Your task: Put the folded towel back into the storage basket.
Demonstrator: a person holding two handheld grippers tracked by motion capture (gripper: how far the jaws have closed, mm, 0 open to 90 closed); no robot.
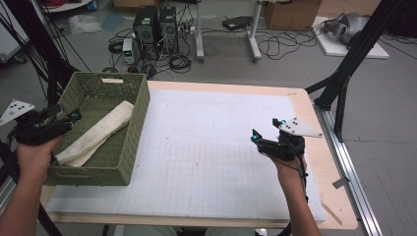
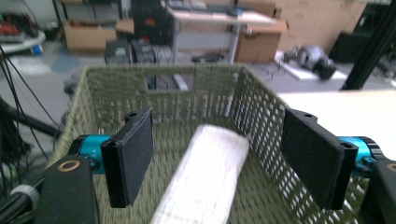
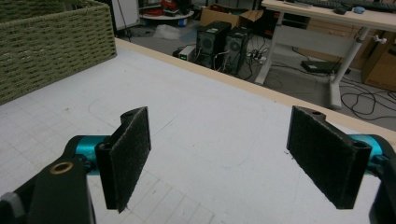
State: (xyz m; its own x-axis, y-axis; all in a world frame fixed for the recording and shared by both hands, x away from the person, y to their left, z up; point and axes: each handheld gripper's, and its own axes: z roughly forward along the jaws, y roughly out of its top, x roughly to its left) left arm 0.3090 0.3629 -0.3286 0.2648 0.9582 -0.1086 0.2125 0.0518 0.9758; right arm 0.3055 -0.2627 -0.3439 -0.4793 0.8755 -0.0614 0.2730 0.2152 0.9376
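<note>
No readable text, label or number anywhere

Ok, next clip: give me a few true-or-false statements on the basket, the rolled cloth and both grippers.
1. The rolled cloth lies inside the green basket. True.
2. The left gripper is shut on the cloth. False: its jaws stand open, clear of the cloth.
3. The right gripper is open above the white mat. True.
4. The basket sits at the table's right edge. False: it sits at the left.
</note>
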